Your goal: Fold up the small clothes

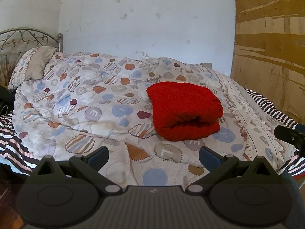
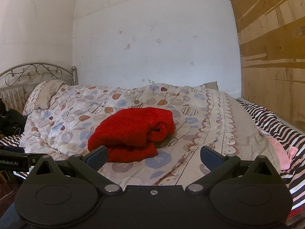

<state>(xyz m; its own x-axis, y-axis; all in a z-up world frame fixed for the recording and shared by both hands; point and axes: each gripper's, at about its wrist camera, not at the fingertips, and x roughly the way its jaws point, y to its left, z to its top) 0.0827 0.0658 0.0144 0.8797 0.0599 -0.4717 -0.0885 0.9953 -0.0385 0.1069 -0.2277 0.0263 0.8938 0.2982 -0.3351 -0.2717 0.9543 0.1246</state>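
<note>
A red garment lies folded into a thick bundle on the patterned quilt; it also shows in the right wrist view. My left gripper is open and empty, held back from the bundle above the quilt's near edge. My right gripper is open and empty, just in front of the bundle; its left fingertip overlaps the garment's near edge in view. The right gripper's body shows at the right edge of the left wrist view.
A pillow and metal headboard stand at the far left. A white wall is behind the bed, wooden panelling at the right. A striped sheet with a pink cloth lies at the right. Dark items sit at the left.
</note>
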